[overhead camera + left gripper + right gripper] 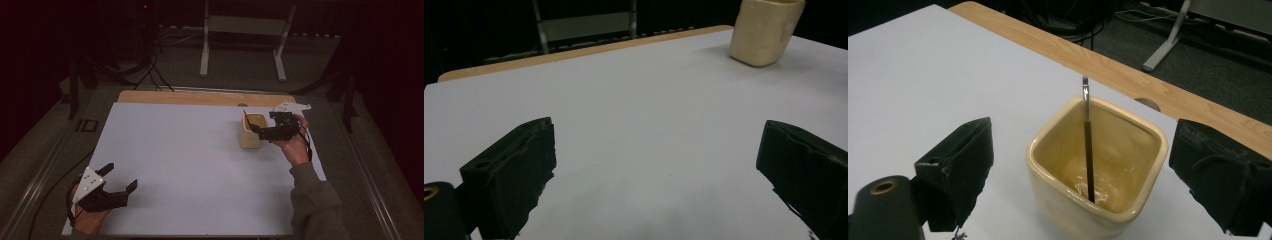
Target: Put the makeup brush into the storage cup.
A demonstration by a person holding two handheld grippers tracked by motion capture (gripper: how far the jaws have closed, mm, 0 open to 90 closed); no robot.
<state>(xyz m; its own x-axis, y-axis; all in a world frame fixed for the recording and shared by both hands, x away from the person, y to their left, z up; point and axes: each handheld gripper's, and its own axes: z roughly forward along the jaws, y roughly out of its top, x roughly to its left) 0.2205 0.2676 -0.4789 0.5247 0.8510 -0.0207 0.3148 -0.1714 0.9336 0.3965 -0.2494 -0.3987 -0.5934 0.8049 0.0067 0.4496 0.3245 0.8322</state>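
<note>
While the right hand-held gripper (1083, 175) hangs spread around the cream cup (1098, 170), with the thin utensil (1088, 145) leaning inside just ahead of its jaws, closing carelessly could tip the cup on the bench (190, 160); the left hand-held gripper (117, 182) rests spread, well apart.
</note>
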